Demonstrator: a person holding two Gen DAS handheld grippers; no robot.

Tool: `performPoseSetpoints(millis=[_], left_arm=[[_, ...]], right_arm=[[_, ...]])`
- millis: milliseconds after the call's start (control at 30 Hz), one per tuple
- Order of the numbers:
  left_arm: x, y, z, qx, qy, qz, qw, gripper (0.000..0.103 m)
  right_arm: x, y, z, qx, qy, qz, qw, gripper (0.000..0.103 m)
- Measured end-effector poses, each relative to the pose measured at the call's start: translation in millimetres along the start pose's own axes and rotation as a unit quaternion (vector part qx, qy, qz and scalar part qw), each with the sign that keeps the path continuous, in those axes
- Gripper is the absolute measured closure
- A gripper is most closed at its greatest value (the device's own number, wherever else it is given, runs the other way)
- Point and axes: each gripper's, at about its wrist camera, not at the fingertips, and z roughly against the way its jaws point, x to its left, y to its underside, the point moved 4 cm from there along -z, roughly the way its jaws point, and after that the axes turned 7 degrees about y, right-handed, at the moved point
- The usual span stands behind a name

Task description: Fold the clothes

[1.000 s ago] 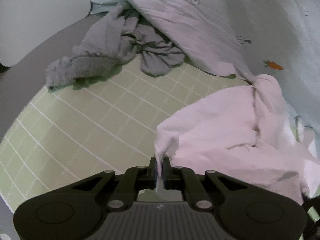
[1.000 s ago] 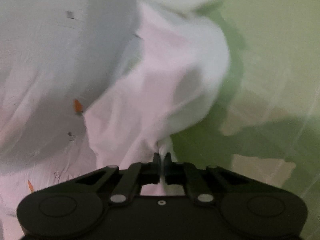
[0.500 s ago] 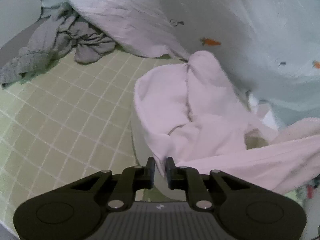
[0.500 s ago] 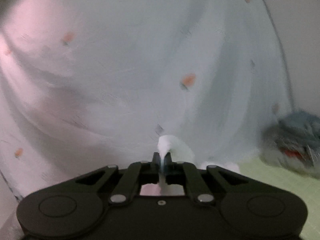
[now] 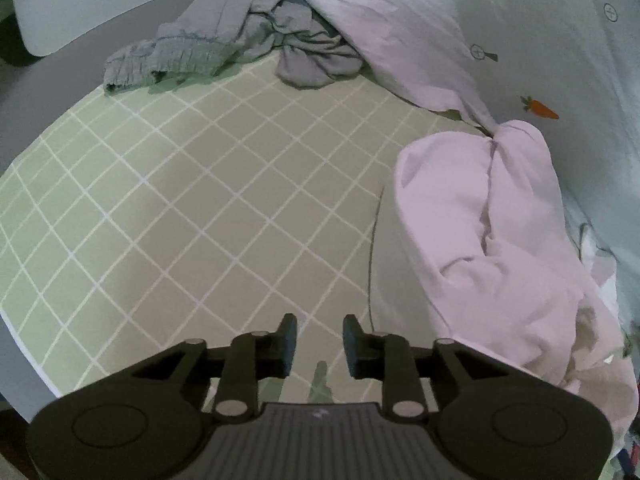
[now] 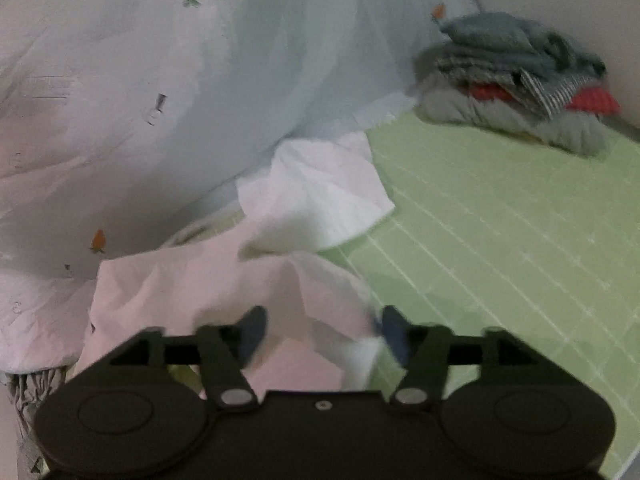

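1. Now the pale pink garment (image 5: 492, 240) lies in a soft, rumpled heap on the green sheet (image 5: 192, 200), a smooth cloth crossed by thin white grid lines; it serves as the landmark for all else.
2. In the right wrist view the same pink garment (image 6: 192, 280) shows creased, matte folds, with a crisp white flap (image 6: 316, 196) lying just beyond it on the sheet (image 6: 500, 240).
3. The left tool (image 5: 320, 338) hovers over bare sheet just left of the pink garment; its black fingers stand apart and are opening, with nothing between them.
4. The right tool (image 6: 320, 332) sits directly over the near edge of the pink garment; its jaws are spread wide and opening, cloth lying below the gap but not pinched by the pads.
5. Behind the pink garment rises a pale blue duvet (image 5: 520, 40), wrinkled and billowy, printed with small orange carrots and ringed button marks.
6. Far beyond the pink garment, a crumpled grey garment (image 5: 224, 44) with a ribbed, gathered band lies against the duvet's edge.
7. Well to the right of the pink garment in the right wrist view, a blurred stack of folded clothes (image 6: 516, 76) shows grey, teal, striped and red layers.
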Motion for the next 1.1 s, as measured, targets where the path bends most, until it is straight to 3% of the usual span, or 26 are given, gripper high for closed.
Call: performPoseSetpoints(millis=[67, 167, 333, 500, 733, 967, 1100], left_arm=[[-3, -6, -3, -0.004, -0.003, -0.013, 0.9999, 0.056], [-16, -23, -10, -0.012, -0.003, -0.043, 0.9990, 0.037], [-39, -58, -27, -0.013, 0.010, -0.091, 0.9957, 0.024], [-57, -99, -63, -0.002, 0.018, -0.110, 0.9938, 0.023], [-87, -148, -134, 0.029, 0.016, -0.140, 0.9896, 0.023], [-122, -174, -189, 0.043, 0.028, -0.198, 0.9788, 0.023], [-132, -177, -210, 0.059, 0.049, -0.202, 0.9764, 0.023]], right_arm=[[6, -3, 1, -0.013, -0.006, 0.023, 1.000, 0.012], [16, -7, -4, -0.020, 0.002, 0.066, 0.998, 0.011], [30, -8, -23, -0.011, 0.027, 0.107, 0.994, 0.009], [34, -3, -51, 0.015, 0.050, 0.104, 0.993, 0.001], [30, 4, -92, 0.056, 0.093, 0.052, 0.993, 0.001], [31, 15, -129, 0.092, 0.136, 0.039, 0.986, 0.000], [33, 17, -139, 0.102, 0.144, 0.025, 0.984, 0.000]])
